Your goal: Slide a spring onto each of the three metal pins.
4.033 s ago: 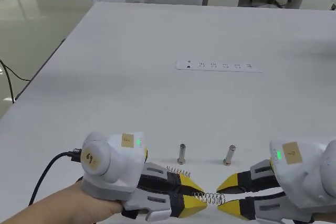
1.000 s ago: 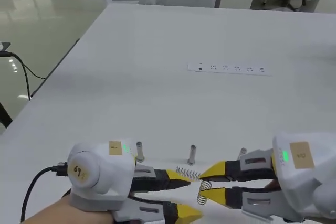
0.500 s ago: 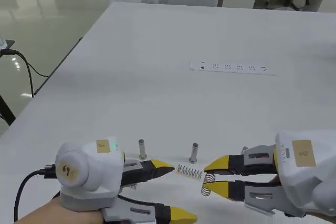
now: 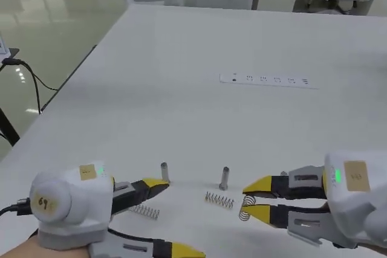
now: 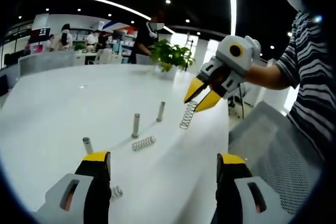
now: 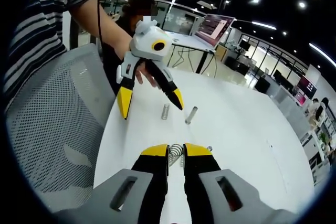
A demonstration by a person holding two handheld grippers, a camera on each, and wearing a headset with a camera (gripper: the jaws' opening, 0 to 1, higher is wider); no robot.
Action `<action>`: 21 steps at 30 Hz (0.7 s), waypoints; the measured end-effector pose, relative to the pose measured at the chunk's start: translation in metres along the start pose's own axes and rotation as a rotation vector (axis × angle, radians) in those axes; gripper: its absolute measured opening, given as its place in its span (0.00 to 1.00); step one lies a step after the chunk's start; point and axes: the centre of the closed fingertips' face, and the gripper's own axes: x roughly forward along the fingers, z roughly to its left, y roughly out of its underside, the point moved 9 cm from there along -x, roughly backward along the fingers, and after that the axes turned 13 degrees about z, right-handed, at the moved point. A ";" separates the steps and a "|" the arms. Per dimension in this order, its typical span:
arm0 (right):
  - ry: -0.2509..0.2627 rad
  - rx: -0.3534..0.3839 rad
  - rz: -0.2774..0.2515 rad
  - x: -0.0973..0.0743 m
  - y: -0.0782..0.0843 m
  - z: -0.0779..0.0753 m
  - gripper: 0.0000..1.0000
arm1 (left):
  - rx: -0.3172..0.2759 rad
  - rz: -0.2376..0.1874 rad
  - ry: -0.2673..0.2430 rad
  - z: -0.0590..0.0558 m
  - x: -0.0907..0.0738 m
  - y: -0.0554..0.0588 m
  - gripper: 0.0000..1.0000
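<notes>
Three short metal pins stand upright on the white table: one (image 4: 164,172) at the left, one (image 4: 225,178) in the middle, and a third (image 4: 283,174) just behind my right gripper. None carries a spring. My right gripper (image 4: 247,201) is shut on one spring (image 4: 244,209), which hangs from its tips above the table; in the right gripper view the same spring (image 6: 175,156) sits between the closed jaws. Two springs lie loose on the table, one (image 4: 219,200) by the middle pin, another (image 4: 145,211) by my left gripper (image 4: 181,217), which is open and holds nothing.
A white power strip (image 4: 268,80) lies flat farther back on the table. The table's left edge (image 4: 72,77) drops to a glossy floor with a black cable. A mesh chair (image 6: 58,129) stands close to the table's near edge.
My left gripper has drawn back to the left, away from the middle spring, and its jaws stand wider apart. The right gripper still holds its spring, nearly in the same place.
</notes>
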 end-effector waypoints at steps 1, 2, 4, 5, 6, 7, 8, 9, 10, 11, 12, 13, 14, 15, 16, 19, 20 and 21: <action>0.003 0.000 -0.001 0.000 0.000 0.000 0.07 | -0.009 -0.003 -0.006 0.002 -0.002 0.001 0.82; 0.006 0.000 -0.001 0.000 0.000 -0.001 0.07 | -0.017 -0.005 -0.014 0.004 -0.004 0.002 0.85; 0.009 0.005 -0.003 0.000 0.000 -0.002 0.07 | -0.015 -0.007 -0.047 0.008 -0.007 0.003 0.90; 0.012 0.009 -0.003 -0.001 0.001 -0.002 0.07 | -0.015 0.001 -0.059 0.010 -0.008 0.005 0.94; 0.013 0.010 -0.002 -0.001 0.001 -0.003 0.07 | -0.019 0.001 -0.065 0.011 -0.009 0.006 0.96; 0.016 0.013 -0.001 -0.001 0.002 -0.004 0.07 | -0.020 0.002 -0.074 0.013 -0.010 0.007 0.98; 0.020 0.021 -0.002 -0.002 0.002 -0.005 0.07 | -0.023 0.008 -0.083 0.015 -0.012 0.009 0.98; 0.021 0.026 -0.002 -0.002 0.003 -0.006 0.07 | -0.029 0.007 -0.086 0.016 -0.013 0.009 0.98; 0.020 0.033 0.000 -0.003 0.004 -0.007 0.07 | -0.033 0.000 -0.093 0.018 -0.015 0.009 0.98; 0.022 0.036 -0.001 -0.003 0.005 -0.007 0.07 | -0.036 -0.002 -0.098 0.019 -0.017 0.009 0.98; 0.025 0.038 0.001 -0.004 0.006 -0.008 0.07 | -0.041 -0.005 -0.100 0.020 -0.019 0.009 0.98; 0.027 0.040 0.004 -0.004 0.007 -0.008 0.07 | -0.043 -0.009 -0.106 0.021 -0.020 0.008 0.98; 0.030 0.043 0.006 -0.005 0.008 -0.009 0.07 | -0.046 -0.014 -0.112 0.022 -0.021 0.007 0.98; 0.032 0.046 0.007 -0.005 0.009 -0.009 0.07 | -0.049 -0.018 -0.112 0.022 -0.022 0.006 0.98; 0.034 0.050 0.007 -0.006 0.009 -0.010 0.07 | -0.051 -0.021 -0.112 0.021 -0.023 0.005 0.98; 0.041 0.058 0.009 -0.007 0.011 -0.011 0.07 | -0.058 -0.025 -0.117 0.024 -0.024 0.005 0.98; 0.042 0.059 0.011 -0.007 0.011 -0.011 0.07 | -0.060 -0.027 -0.116 0.025 -0.025 0.005 0.98; 0.045 0.062 0.013 -0.008 0.012 -0.012 0.07 | -0.063 -0.030 -0.117 0.026 -0.025 0.005 0.98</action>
